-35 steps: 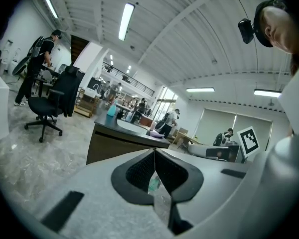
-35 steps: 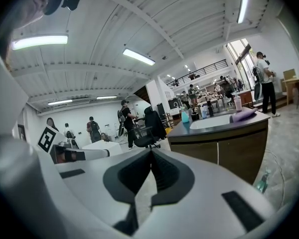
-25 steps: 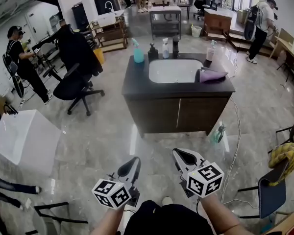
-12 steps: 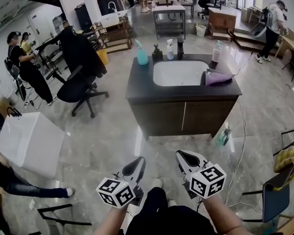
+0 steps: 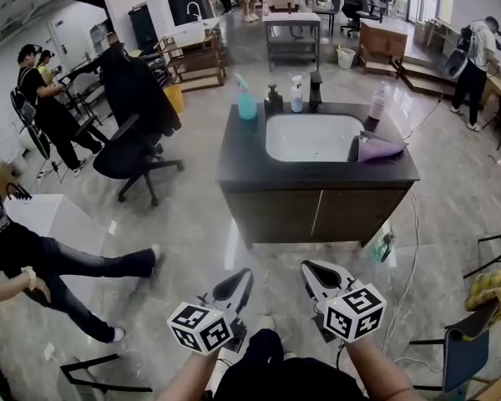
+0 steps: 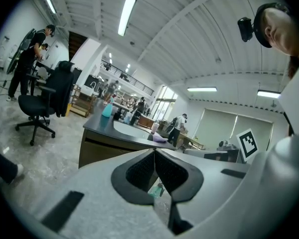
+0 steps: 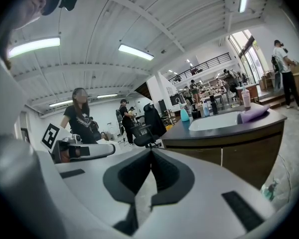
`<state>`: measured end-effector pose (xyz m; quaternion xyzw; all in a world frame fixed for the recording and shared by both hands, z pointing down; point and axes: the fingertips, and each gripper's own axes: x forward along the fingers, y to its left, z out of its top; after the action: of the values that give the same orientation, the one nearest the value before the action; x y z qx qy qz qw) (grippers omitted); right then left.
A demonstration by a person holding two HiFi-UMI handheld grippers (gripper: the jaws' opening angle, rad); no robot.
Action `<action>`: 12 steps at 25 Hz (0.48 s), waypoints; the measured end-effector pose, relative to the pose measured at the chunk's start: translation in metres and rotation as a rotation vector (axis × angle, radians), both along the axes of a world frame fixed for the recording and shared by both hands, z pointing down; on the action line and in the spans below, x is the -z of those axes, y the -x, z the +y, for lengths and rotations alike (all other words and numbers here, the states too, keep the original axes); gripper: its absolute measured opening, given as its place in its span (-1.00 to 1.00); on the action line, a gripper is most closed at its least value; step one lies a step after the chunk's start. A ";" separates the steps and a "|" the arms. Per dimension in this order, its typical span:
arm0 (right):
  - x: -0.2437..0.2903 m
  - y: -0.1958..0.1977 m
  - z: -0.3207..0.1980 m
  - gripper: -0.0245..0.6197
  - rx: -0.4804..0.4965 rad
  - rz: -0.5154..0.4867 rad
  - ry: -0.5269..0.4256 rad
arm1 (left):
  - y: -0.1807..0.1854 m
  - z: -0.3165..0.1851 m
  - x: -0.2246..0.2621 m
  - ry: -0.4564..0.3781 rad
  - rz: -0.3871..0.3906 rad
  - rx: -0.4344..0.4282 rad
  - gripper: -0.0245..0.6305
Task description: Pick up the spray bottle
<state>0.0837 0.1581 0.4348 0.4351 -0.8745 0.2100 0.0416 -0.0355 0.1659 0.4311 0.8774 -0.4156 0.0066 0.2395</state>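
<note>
Left gripper (image 5: 240, 274) and right gripper (image 5: 311, 266): side by side at 6 o'clock, each with jaws pressed together, nothing held.

Floor (image 5: 192, 224): glossy grey marble-look slabs, reflective.

At 12 o'clock, well apart from both grippers: cabinet (image 5: 317, 211) with dark wood doors and a matte black top. Inset in the top is a white rounded-rectangle basin (image 5: 313, 136).

Spray bottle (image 5: 246, 103): translucent teal, upright on the top's back edge at the basin's 10 o'clock, just beside a dark pump bottle (image 5: 274, 101).

Black office chair (image 5: 125, 153) at 10 o'clock; open workshop hall beyond.
</note>
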 end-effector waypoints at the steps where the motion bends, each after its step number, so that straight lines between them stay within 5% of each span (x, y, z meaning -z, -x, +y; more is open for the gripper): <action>1: 0.000 0.001 -0.005 -0.90 -0.001 0.000 0.002 | 0.001 -0.006 0.000 0.001 0.001 -0.002 -0.90; 12: 0.002 0.023 -0.065 -0.90 -0.019 0.018 0.012 | 0.025 -0.071 0.001 0.012 0.010 -0.009 -0.90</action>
<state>0.0603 0.0931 0.4323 0.4451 -0.8686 0.2119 0.0499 -0.0609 0.0953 0.4298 0.8778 -0.4105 0.0059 0.2470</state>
